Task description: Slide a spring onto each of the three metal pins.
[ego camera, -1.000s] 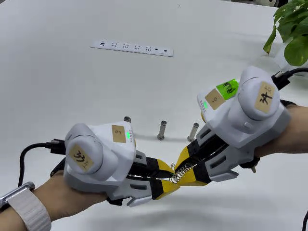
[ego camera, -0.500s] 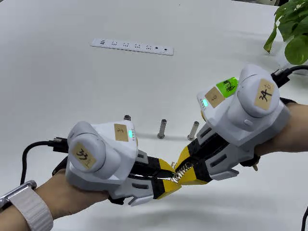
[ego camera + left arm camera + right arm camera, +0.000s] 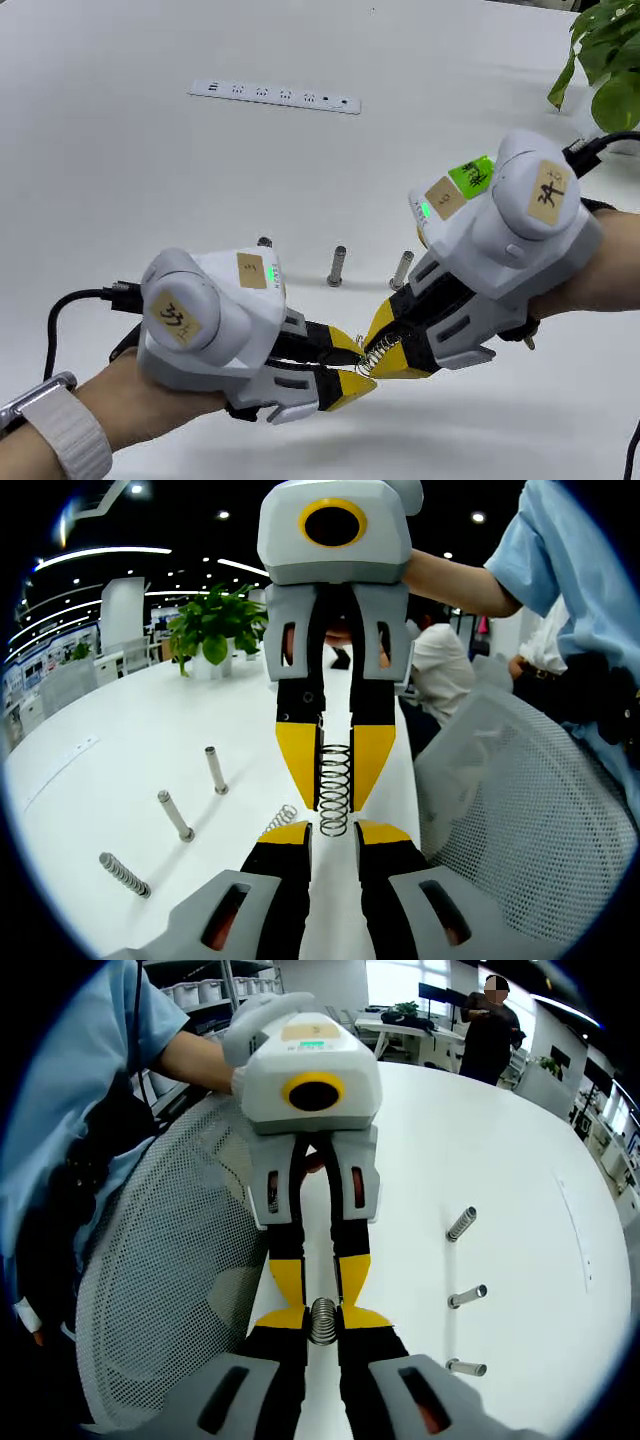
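Observation:
A short steel spring (image 3: 369, 352) hangs in the air between my two grippers, which meet tip to tip low over the white table (image 3: 150, 180). My right gripper (image 3: 373, 349) is shut on it, the coil (image 3: 334, 780) lying lengthwise between its yellow jaws. My left gripper (image 3: 361, 366) pinches the spring's near end (image 3: 334, 826). Beyond them stand three metal pins. The left pin (image 3: 264, 244) wears a spring (image 3: 125, 873). The middle pin (image 3: 337, 267) and right pin (image 3: 402, 270) are bare. Another loose spring (image 3: 283, 818) lies on the table.
A white power strip (image 3: 275, 98) lies far back on the table, and a potted plant (image 3: 600, 60) stands at the right rim. A grey mesh chair (image 3: 520, 780) is beside the table. Black cables trail from both grippers.
Both grippers stay joined at the spring and have edged slightly upward and left together. The pins have not moved.

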